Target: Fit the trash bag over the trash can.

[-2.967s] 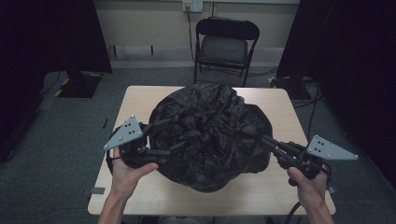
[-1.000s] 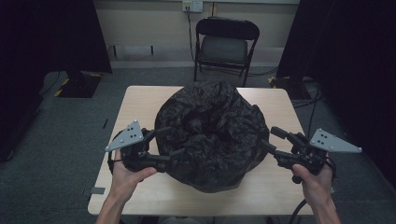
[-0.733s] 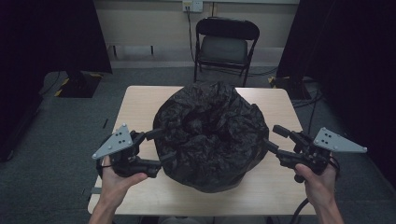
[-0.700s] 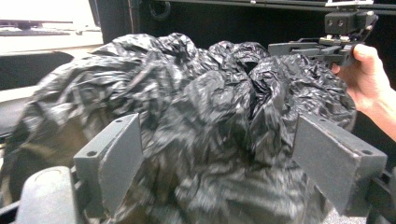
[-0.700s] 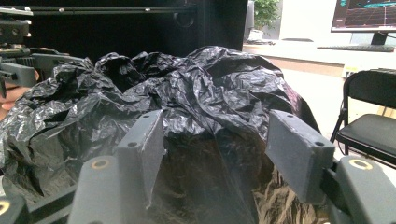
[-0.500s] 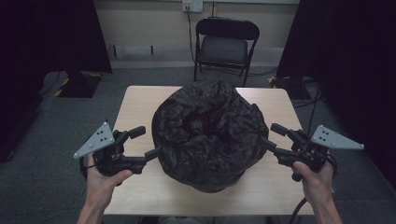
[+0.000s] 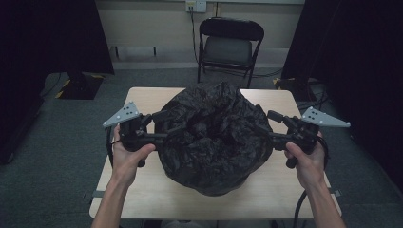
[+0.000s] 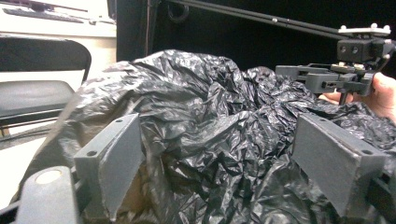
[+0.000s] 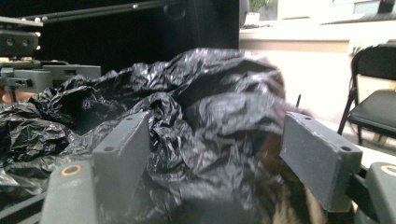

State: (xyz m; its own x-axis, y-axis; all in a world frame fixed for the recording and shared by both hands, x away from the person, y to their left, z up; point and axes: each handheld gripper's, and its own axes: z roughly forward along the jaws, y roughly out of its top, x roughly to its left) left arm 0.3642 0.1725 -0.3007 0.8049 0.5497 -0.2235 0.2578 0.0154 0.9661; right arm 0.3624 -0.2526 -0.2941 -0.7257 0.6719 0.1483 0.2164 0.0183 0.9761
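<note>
a crumpled black plastic bag (image 7: 214, 137) sits bulging in the middle of the desk (image 7: 142, 97), with a folding chair (image 7: 228, 45) on the floor beyond the far edge. the left hand-held gripper (image 7: 159, 127) is at the bag's left side, its jaws spread wide with folds of bag (image 8: 210, 140) between them but the pads not pressing. the right hand-held gripper (image 7: 268, 126) is at the bag's right side; its jaws have just been opening and stand apart around the plastic (image 9: 210, 135) without clamping it
</note>
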